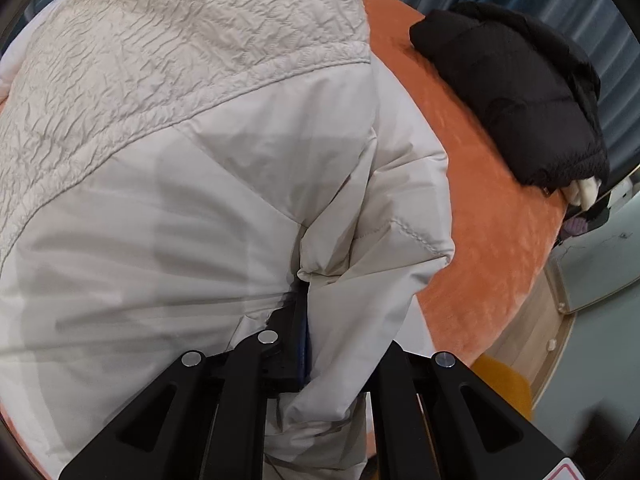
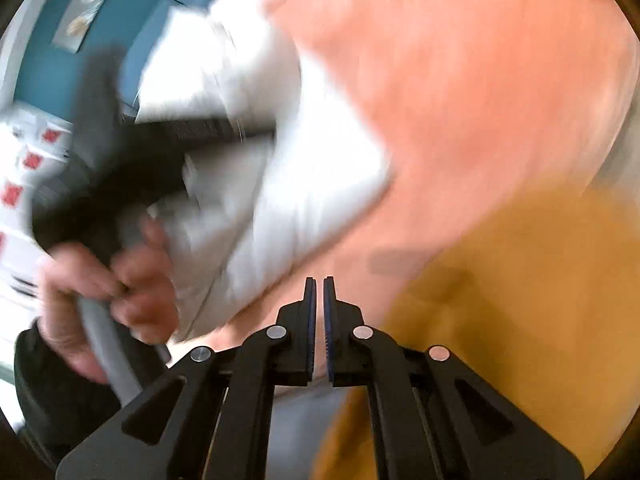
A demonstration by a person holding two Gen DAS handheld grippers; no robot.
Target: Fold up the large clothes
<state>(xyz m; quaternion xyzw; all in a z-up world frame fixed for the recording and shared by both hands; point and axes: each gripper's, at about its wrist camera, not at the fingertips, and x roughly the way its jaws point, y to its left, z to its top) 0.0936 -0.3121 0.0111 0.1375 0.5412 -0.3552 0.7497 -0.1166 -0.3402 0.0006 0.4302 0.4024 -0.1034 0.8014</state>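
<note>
While a fold of the white jacket (image 1: 224, 184) is pinched by the left gripper (image 1: 308, 344), w/ the jacket spread on the orange bedcover (image 1: 492, 240), the right gripper (image 2: 319, 320) is held nearly closed, empty; black coat (image 1: 516, 92) near far edge.

Off-white jacket (image 1: 224, 184), orange bedspread (image 1: 492, 240), perhaps mustard cloth (image 2: 500, 300).

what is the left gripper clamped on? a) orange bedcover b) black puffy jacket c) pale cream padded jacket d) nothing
c: the left gripper is shut on a fold of the pale cream padded jacket; the black puffy jacket lies apart on the orange bedcover.
</note>
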